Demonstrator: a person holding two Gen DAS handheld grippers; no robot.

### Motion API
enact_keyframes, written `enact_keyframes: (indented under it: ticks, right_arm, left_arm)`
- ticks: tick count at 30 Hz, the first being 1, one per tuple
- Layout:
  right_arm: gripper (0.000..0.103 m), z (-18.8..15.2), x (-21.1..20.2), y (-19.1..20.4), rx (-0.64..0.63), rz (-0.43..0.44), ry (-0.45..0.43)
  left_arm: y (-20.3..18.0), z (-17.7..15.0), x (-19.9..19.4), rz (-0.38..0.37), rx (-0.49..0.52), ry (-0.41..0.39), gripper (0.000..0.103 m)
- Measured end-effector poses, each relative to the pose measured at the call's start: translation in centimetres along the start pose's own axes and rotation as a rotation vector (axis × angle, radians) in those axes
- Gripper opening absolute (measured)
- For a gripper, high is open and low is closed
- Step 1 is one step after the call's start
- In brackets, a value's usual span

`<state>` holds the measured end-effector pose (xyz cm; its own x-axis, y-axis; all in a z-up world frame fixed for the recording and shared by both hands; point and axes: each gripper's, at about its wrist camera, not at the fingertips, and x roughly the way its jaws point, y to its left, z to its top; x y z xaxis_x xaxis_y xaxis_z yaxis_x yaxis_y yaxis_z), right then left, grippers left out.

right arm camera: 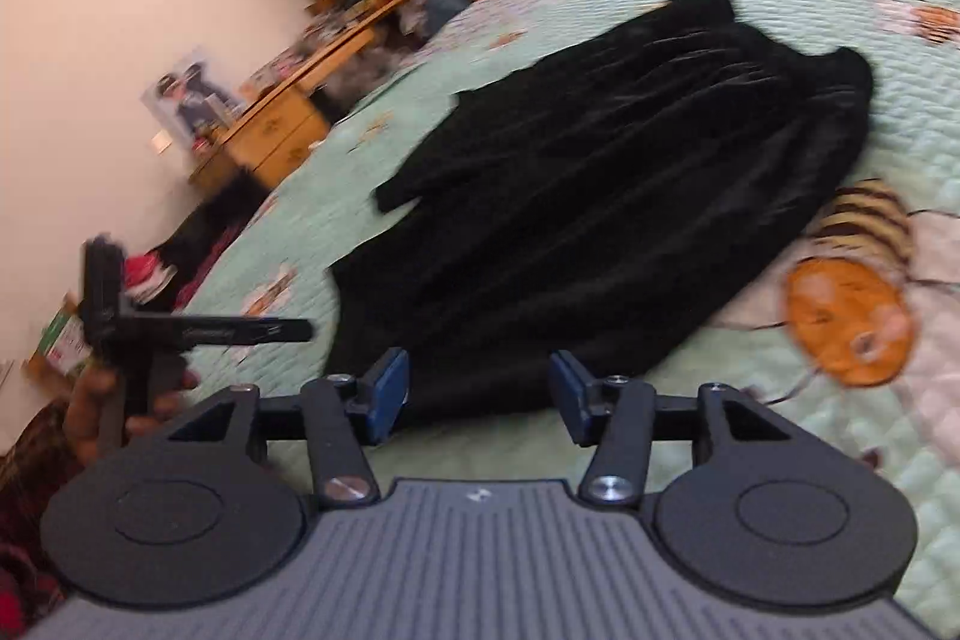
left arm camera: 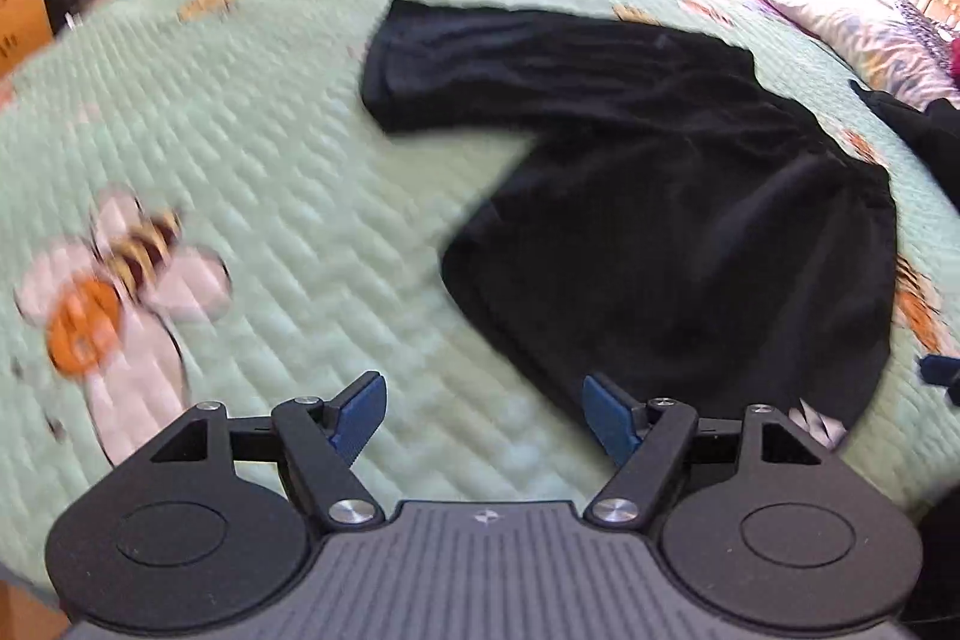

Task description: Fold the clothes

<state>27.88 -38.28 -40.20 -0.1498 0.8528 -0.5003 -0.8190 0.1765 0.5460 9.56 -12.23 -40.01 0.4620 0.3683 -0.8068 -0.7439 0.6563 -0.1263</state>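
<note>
The left tool [left arm camera: 483,418] hangs above the bed's mint quilt [left arm camera: 288,172], blue pads spread with nothing between them. The right tool [right arm camera: 480,397] is likewise parted and empty, over the near hem of the black garment [right arm camera: 600,196]. That garment lies spread on the quilt, one sleeve [left arm camera: 420,70] stretched sideways. A bee print [right arm camera: 864,220] shows just beside it.

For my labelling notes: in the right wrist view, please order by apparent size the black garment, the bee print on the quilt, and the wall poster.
1. black garment
2. bee print, enlarged by nearness to the camera
3. wall poster, far away, so it looks small
</note>
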Motion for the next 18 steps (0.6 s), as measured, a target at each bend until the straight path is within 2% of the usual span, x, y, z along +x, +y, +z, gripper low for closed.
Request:
enact_keyframes:
  ticks: [3,4,9,13,18]
  right_arm:
    - [0.055,-1.5,1.3,4.2,-0.207,-0.029,0.040]
    - [0.056,-1.7,1.7,5.0,-0.237,-0.038,0.047]
    - [0.057,-2.4,2.8,7.4,-0.380,-0.080,0.071]
    - [0.057,-2.6,2.5,6.8,-0.370,-0.113,0.071]
    - [0.058,-2.8,1.4,5.0,-0.306,-0.120,0.056]
  left_arm:
    - [-0.6,-1.4,0.4,-0.005,0.007,0.007,0.078]
    - [-0.8,-1.8,0.4,-0.011,0.012,0.008,0.081]
    - [-3.3,-3.1,-0.1,-0.137,0.091,-0.006,0.084]
    - [-5.7,-4.3,-0.1,-0.145,0.214,-0.043,0.084]
    - [-5.6,-4.7,-0.9,-0.247,0.217,-0.048,0.084]
